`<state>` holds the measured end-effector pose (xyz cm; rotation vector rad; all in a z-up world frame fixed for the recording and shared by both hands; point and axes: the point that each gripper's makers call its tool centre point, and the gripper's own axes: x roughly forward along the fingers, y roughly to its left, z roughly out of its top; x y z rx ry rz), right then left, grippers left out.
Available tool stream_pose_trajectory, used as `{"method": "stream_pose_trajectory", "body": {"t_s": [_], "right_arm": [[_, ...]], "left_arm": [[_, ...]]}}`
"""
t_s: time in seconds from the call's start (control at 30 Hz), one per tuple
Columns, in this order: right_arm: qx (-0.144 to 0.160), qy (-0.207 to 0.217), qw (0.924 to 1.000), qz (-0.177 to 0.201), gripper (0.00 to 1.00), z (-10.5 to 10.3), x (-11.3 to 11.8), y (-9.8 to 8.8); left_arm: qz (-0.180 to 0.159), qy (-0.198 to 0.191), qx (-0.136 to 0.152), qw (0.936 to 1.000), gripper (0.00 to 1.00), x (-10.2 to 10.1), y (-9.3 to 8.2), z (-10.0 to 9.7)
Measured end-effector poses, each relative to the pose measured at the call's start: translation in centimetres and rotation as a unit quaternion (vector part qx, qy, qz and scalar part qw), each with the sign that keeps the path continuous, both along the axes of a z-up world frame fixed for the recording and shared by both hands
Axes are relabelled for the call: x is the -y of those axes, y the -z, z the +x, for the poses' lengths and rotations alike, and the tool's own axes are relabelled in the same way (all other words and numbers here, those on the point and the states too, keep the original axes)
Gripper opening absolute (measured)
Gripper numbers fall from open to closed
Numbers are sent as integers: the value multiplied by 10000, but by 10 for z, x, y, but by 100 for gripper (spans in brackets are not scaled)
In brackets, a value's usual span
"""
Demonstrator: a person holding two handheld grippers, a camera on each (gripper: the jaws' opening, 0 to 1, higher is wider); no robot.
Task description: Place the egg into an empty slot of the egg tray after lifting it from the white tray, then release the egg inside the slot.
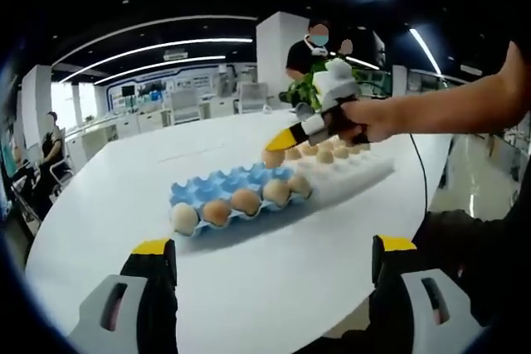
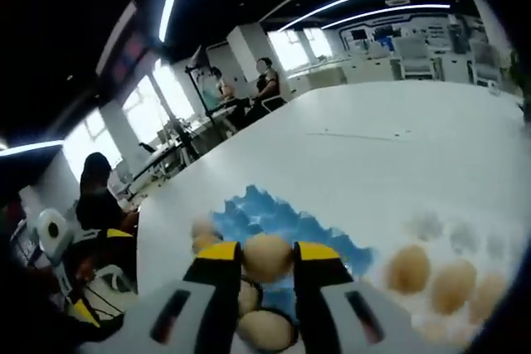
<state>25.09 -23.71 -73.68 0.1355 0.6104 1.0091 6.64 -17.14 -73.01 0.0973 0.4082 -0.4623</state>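
Observation:
A blue egg tray (image 1: 220, 188) lies on the white table with a row of eggs (image 1: 246, 201) along its near edge. Behind it sits the white tray (image 1: 353, 173) holding several eggs. My right gripper (image 1: 282, 140), held by a hand, hangs above the gap between the two trays, shut on an egg (image 1: 274, 157). In the right gripper view that egg (image 2: 266, 257) sits between the yellow-tipped jaws of my right gripper (image 2: 265, 256), above the blue tray (image 2: 278, 221). My left gripper (image 1: 270, 248) stands open near the table's front edge, nothing between its jaws.
Eggs in the white tray (image 2: 452, 283) show at lower right in the right gripper view. People sit at desks (image 2: 241, 89) beyond the table's far side. A person (image 1: 311, 51) stands behind the table. The wide white table (image 1: 166, 155) stretches left.

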Motion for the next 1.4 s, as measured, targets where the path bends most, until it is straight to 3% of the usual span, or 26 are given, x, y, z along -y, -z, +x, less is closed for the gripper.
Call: {"method": "stream_pose_trajectory", "body": {"t_s": [0.3, 0.6, 0.73, 0.87, 1.03, 1.07, 1.27, 1.4], "right_arm": [[279, -699, 9969, -231, 25, -8, -85, 1], [360, -1052, 9920, -606, 25, -2, -136, 11], [553, -1293, 9853, -972, 25, -6, -145, 19], [772, -1433, 9753, -1490, 25, 0, -148, 31], [815, -1649, 9641, -1917, 25, -1, -152, 39], [877, -1700, 9564, -2206, 25, 0, -152, 44], [729, -1767, 9553, -2257, 23, 3, -154, 47], [815, -1861, 9535, -2228, 23, 0, -152, 42]], "left_arm": [[-109, -33, 30, 9999, 100, -2, -7, -5], [-169, -161, 173, 9996, 100, -10, -17, -8], [-34, -118, 171, 9998, 100, -11, -16, -11], [311, 22, 79, 9995, 100, -11, -11, -13], [472, 98, 89, 9988, 100, -9, -9, -11], [606, 118, 80, 9981, 100, -10, -6, -11], [522, 124, 64, 9985, 100, -8, -4, -12], [582, 154, 43, 9982, 100, -7, -2, -12]]}}
